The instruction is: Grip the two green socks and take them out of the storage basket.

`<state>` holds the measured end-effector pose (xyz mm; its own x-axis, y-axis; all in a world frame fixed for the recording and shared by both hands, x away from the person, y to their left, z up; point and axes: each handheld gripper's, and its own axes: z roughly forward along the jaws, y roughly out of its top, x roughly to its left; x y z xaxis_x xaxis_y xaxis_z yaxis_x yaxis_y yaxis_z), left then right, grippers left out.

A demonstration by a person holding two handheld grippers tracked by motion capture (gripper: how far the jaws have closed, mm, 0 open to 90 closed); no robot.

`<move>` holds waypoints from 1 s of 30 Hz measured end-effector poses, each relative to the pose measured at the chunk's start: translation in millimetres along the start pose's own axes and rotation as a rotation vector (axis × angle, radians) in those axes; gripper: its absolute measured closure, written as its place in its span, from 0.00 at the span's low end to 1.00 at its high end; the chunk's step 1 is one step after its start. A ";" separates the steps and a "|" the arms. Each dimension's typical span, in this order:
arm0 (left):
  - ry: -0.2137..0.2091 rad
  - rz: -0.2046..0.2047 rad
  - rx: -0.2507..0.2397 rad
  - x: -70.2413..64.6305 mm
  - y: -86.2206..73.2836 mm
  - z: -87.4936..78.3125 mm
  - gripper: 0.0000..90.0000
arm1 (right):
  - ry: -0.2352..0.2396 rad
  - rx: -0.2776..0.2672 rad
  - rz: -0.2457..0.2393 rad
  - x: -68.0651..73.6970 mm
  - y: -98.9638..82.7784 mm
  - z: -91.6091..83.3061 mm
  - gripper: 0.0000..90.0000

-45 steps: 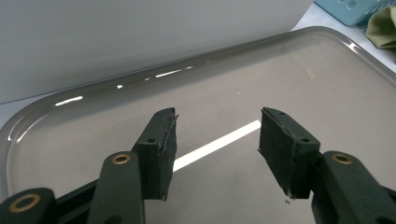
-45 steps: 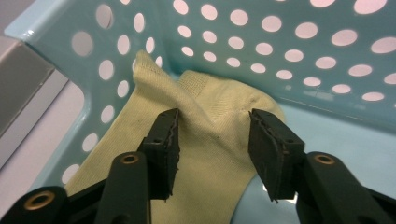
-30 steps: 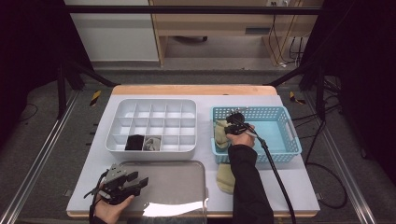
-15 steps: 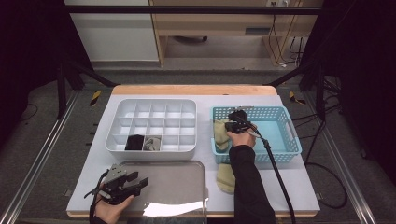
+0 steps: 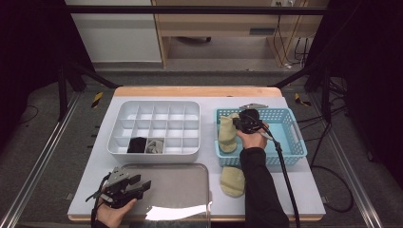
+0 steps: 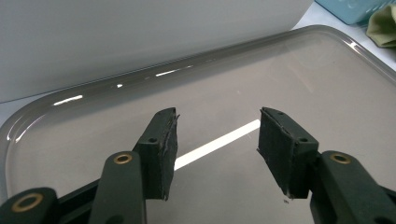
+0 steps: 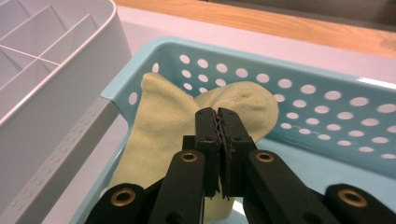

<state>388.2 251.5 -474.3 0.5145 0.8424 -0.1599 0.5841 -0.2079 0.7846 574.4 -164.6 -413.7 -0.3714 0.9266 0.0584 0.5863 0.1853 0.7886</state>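
A pale yellow sock (image 5: pixel 226 135) lies against the left wall of the blue perforated basket (image 5: pixel 291 142). My right gripper (image 5: pixel 237 124) is over the basket, shut on a pinch of this sock. In the right gripper view the pads (image 7: pixel 218 114) are pressed together at the sock (image 7: pixel 163 121), which rises up along the basket's wall (image 7: pixel 327 105). A second yellow sock (image 5: pixel 233 181) lies on the table in front of the basket. My left gripper (image 5: pixel 141 186) rests at the left end of the grey metal tray (image 5: pixel 180 194), open with nothing between its jaws (image 6: pixel 217 140).
A white divided organiser (image 5: pixel 157 107) stands left of the basket; its front row holds a black item (image 5: pixel 138 145) and a grey item (image 5: pixel 154 146). The left gripper view has the tray (image 6: pixel 303 70) under the jaws. A black cable (image 5: pixel 285 180) trails from the right gripper.
My right gripper has risen a little over the basket, with the sock's upper part drawn up under it. The left gripper has stayed where it was.
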 end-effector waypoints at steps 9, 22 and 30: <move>0.002 -0.001 -0.001 -0.4 0.1 -0.3 0.51 | 0.008 -0.071 -0.016 -1.6 5.0 -27.9 0.98; 0.005 0.001 -0.002 -1.3 0.1 0.2 0.51 | 0.031 -0.204 0.002 -9.8 4.7 -72.0 0.98; 0.004 0.001 -0.002 -1.5 0.1 0.2 0.51 | 0.038 -0.268 -0.003 -12.0 3.3 -93.0 0.98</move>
<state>387.7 250.1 -474.1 0.5123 0.8443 -0.1571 0.5828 -0.2074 0.7857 513.8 -205.6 -354.9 -0.4029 0.9122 0.0748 0.3756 0.0902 0.9224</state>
